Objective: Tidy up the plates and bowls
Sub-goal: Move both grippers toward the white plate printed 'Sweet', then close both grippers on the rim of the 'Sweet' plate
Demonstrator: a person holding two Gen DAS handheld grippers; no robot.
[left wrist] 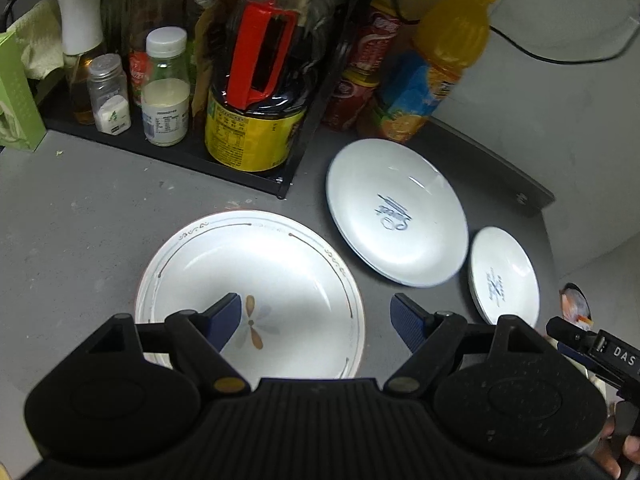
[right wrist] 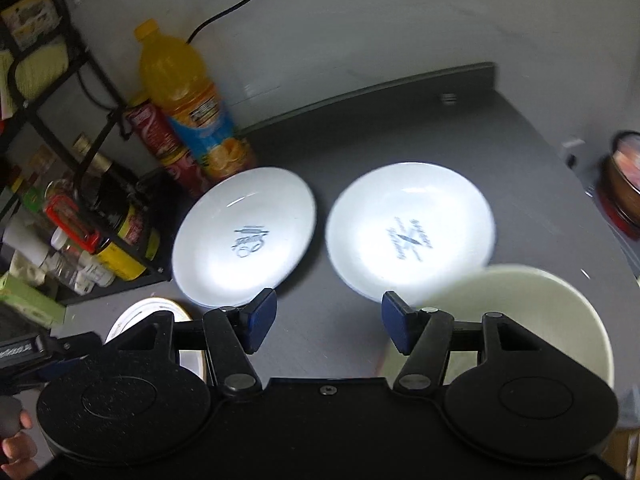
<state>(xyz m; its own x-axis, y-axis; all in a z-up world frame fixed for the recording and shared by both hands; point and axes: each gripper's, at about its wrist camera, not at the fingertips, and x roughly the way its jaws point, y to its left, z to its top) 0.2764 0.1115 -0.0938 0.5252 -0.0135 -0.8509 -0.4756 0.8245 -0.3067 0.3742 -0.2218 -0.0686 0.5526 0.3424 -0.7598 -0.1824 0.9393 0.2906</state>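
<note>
Left wrist view: left gripper (left wrist: 316, 322) spread wide, empty, over flower bowl's (left wrist: 250, 292) right rim; two white plates (left wrist: 396, 212) sit further right on surface (left wrist: 80, 216).

Right wrist view: right gripper (right wrist: 329, 322) spread, empty, w/ both plates just ahead, cream bowl (right wrist: 520, 312) under its right finger.

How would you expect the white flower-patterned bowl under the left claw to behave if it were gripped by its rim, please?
The white flower-patterned bowl looks like glazed ceramic: probably rigid, and fragile if dropped. Its glossy surface may slip between the pads. The left claw is open, one finger over the bowl's inside, one outside the rim; a rim pinch may tilt it.
</note>
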